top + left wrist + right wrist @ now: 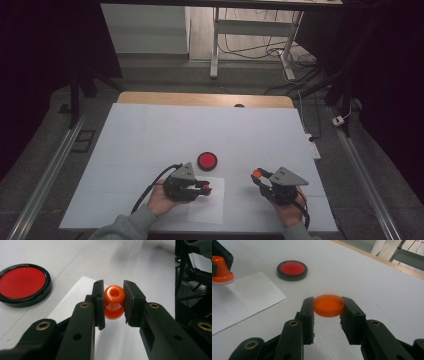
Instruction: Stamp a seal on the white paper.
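A: The left gripper (113,302) clamps the orange stamp (114,302) by its knob, above the near paper sheet (207,202). The right gripper (329,308) pinches the stamp's orange cap (328,305).

B: Risk?

A: The glossy knob may twist between the 2 pads, probably smearing the print. The red ink pad (206,160) lies just beyond.

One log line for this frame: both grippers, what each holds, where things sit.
left gripper: shut on orange stamp, over paper sheet | right gripper: shut on orange cap | red ink pad: open on table
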Motion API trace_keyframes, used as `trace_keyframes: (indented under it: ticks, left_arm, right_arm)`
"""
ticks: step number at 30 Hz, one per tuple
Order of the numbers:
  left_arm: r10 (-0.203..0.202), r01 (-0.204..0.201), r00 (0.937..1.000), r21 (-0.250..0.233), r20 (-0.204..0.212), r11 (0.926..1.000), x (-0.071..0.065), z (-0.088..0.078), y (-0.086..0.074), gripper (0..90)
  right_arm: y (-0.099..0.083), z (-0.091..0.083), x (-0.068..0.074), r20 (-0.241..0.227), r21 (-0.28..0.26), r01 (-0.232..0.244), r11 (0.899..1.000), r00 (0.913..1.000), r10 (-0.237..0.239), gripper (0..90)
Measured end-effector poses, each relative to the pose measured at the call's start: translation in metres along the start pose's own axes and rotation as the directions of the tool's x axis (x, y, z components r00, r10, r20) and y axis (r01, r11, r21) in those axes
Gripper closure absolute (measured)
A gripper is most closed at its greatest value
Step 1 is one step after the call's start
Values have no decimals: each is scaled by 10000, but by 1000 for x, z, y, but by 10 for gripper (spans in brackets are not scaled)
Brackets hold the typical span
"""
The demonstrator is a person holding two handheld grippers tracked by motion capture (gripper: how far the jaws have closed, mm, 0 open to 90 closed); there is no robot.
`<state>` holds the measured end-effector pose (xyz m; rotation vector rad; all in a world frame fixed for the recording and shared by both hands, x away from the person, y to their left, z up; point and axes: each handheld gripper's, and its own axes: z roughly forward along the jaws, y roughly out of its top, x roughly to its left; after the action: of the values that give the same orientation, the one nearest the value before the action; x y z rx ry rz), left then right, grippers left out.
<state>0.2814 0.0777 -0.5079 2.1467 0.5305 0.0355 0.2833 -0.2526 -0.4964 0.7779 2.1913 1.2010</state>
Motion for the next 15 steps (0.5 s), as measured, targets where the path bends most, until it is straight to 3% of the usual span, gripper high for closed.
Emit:
trace_keyframes:
  ticks: [15]
  left_arm:
    - [108,-104,9999,414,-90,9991,-1,9,-5,724]
  right_arm:
    - [0,1,0,-4,25,8,10000,10000,-8,640]
